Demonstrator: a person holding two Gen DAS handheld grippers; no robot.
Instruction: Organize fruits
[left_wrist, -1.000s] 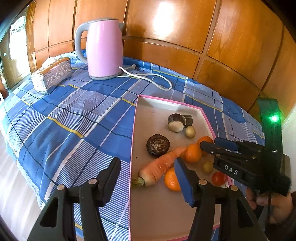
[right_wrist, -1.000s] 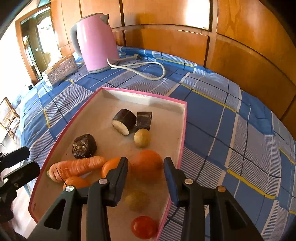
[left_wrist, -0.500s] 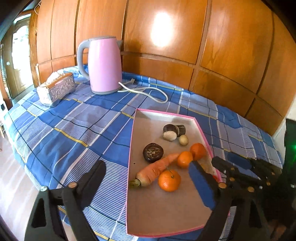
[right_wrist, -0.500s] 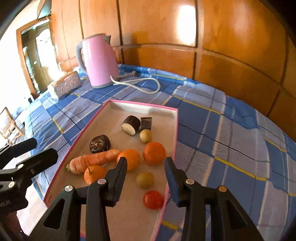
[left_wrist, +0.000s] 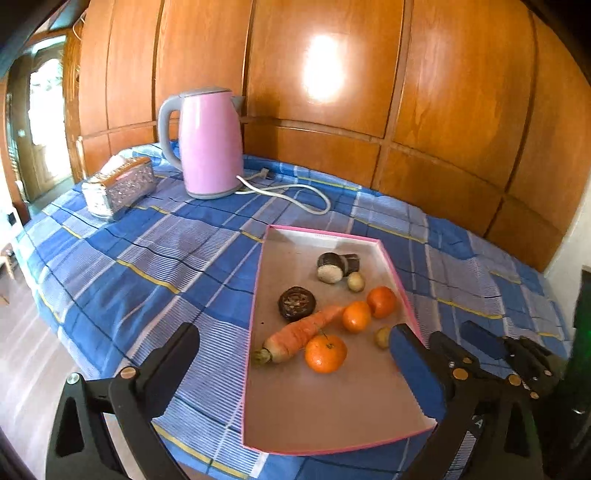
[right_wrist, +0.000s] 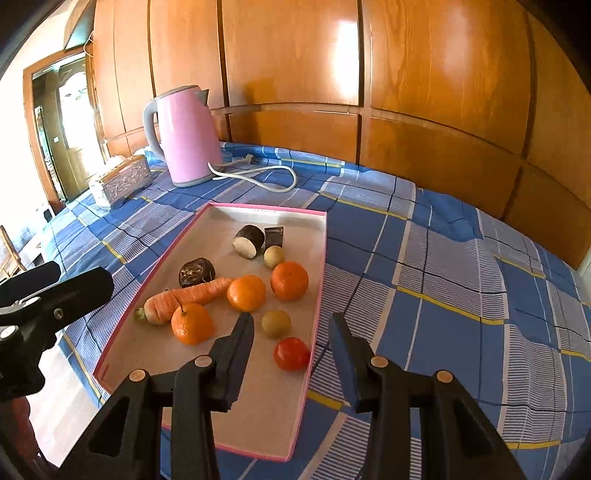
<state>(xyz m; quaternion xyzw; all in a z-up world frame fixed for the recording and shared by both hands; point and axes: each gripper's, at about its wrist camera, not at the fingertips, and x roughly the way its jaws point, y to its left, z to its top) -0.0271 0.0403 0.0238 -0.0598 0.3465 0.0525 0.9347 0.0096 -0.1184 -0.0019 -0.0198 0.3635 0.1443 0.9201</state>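
A pink-rimmed tray (left_wrist: 325, 236) (right_wrist: 266, 211) lies on the blue checked cloth. It holds a carrot (left_wrist: 301, 332) (right_wrist: 184, 295), three oranges (left_wrist: 325, 352) (right_wrist: 192, 324), a red tomato (right_wrist: 291, 353), two small yellow-green fruits (right_wrist: 276, 323), a dark round fruit (left_wrist: 296, 302) and two dark cut pieces (left_wrist: 330, 266). My left gripper (left_wrist: 295, 354) is open and empty, held above the tray's near end. My right gripper (right_wrist: 291, 332) is open and empty, above the tomato at the tray's right rim. Each gripper shows in the other's view.
A pink kettle (left_wrist: 208, 142) (right_wrist: 184, 134) with a white cord (left_wrist: 295, 195) stands at the back of the table. A silver tissue box (left_wrist: 118, 186) (right_wrist: 120, 181) sits at the back left. Wood panelling (left_wrist: 406, 92) lines the wall behind. The table edge drops to the floor at left.
Both grippers have pulled back and up from the tray, so the fruits look smaller and farther. Both stay open and empty. The fruits have not moved.
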